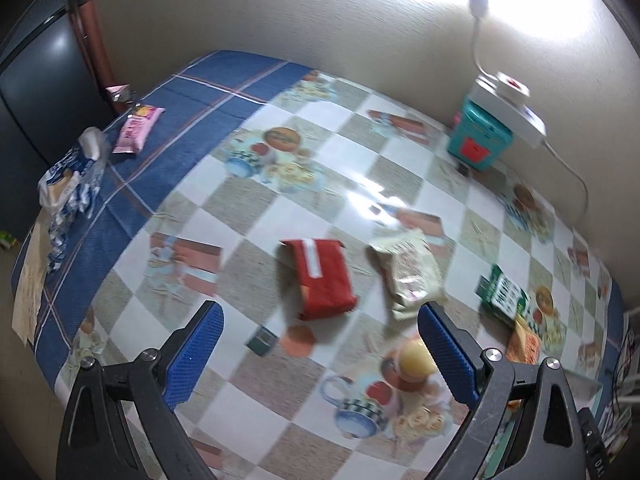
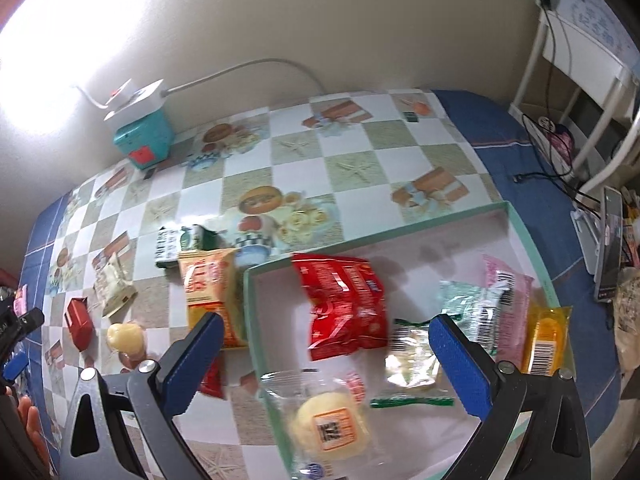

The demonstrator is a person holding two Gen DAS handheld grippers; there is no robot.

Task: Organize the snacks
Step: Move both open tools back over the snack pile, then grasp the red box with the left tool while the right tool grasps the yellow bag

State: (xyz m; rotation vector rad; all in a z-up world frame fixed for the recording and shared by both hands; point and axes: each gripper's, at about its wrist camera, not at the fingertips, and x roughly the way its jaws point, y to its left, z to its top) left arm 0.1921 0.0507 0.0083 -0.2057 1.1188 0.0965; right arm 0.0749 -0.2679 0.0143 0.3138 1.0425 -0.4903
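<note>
A shallow box [image 2: 524, 232] with a pale green rim is sitting on the checked tablecloth [image 2: 352, 168], and several snacks are already lying inside it: a red packet [image 2: 344, 308], a clear-wrapped round yellow bun [image 2: 326, 424] leaning over the near-left rim, a clear packet with green ends [image 2: 412, 364], a pale green packet [image 2: 468, 308], a pink one [image 2: 512, 304] and an orange one [image 2: 546, 336] at the right side. The right gripper [image 2: 324, 364] is hovering above the box with its blue-padded fingers [image 2: 460, 364] spread wide, gripping nothing.

Outside the box, an orange-yellow packet [image 2: 210, 292] is lying just beside its left wall, with a green-and-white packet [image 2: 180, 244] behind it. Further left are lying a cream packet [image 1: 408, 272], a dark red packet [image 1: 320, 276] and a small round yellow snack [image 1: 416, 360] (all blurred in the left wrist view). The left gripper [image 1: 320, 352] is hanging over these, fingers [image 1: 196, 352] wide apart and empty.

At the table's far left edge a pink packet [image 1: 138, 128] and a crumpled blue-and-white bag [image 1: 68, 176] are resting well apart from the rest. A teal box [image 1: 476, 140] with a white power strip [image 1: 508, 108] on top is standing against the wall
</note>
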